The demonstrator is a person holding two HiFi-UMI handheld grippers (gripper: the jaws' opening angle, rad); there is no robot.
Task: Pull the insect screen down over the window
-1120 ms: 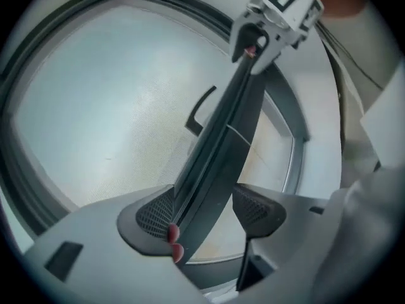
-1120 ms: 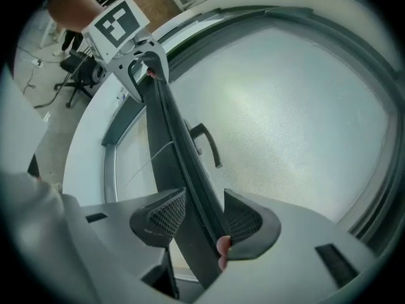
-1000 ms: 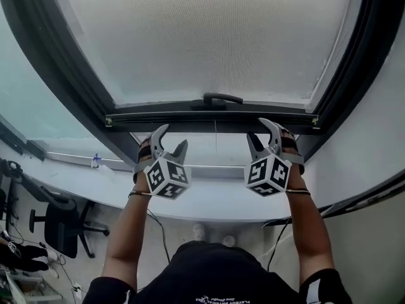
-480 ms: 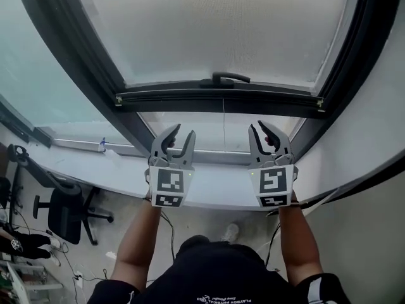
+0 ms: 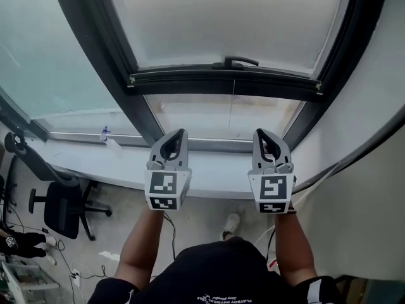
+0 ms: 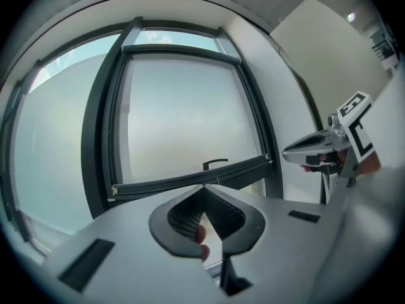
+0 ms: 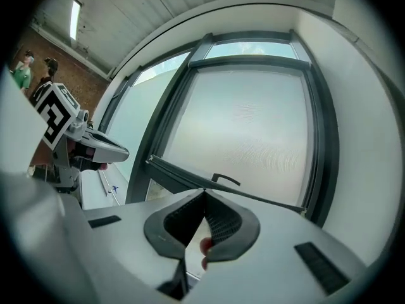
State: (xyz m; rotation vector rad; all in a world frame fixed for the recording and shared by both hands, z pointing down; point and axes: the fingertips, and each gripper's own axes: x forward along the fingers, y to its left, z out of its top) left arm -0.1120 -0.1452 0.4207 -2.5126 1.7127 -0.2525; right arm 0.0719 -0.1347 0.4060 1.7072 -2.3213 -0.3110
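Nearest you, your left gripper (image 5: 179, 133) and right gripper (image 5: 262, 133) point level over the sill (image 5: 215, 177), each with jaws just closed together on nothing. Beyond them, the insect screen (image 5: 234, 18) covers most of the window frame (image 5: 95, 40), and its bottom bar (image 5: 228, 85) hangs above the sill.

- This looks like an office or lab workroom rather than a home.
- A black swivel chair (image 5: 63, 214) on castors stands at eight o'clock in the head view, on a pale hard floor (image 5: 202, 217).
- Loose cables (image 5: 169, 233) trail over that floor near six o'clock.
- A tall window (image 5: 95, 49) with a dark metal frame fills twelve o'clock, above a long white sill (image 5: 215, 176).
- In the right gripper view, a strip light (image 7: 76, 19) sits on a ribbed ceiling (image 7: 145, 5) at eleven o'clock.
- A brick wall (image 7: 66, 65) with people (image 7: 24, 71) before it shows at ten o'clock.
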